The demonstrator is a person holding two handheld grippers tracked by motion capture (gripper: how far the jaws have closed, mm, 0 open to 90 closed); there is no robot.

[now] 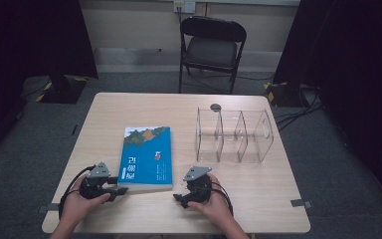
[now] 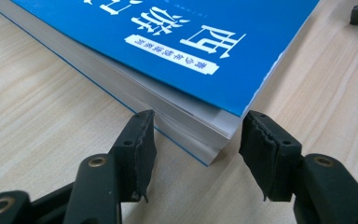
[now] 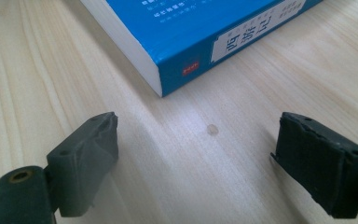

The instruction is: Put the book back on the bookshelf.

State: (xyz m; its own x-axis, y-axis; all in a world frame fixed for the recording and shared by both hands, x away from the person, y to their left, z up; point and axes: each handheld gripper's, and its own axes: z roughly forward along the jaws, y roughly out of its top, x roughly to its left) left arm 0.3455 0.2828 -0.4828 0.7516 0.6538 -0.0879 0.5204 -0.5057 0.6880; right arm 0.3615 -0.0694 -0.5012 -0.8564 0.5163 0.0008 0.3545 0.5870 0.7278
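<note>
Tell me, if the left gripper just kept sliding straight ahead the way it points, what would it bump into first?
Most likely the blue book. In the left gripper view, the left gripper has its jaws apart on either side of the book's near corner, not pressing it, so the corner would slide deeper between them, though exact depth is hard to judge.

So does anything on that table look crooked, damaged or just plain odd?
Nothing stands out. The blue book lies flat and closed on the table, only slightly askew to its edge. The clear organizer stands upright and empty. The left gripper brackets the book's corner, jaws not quite touching.
</note>
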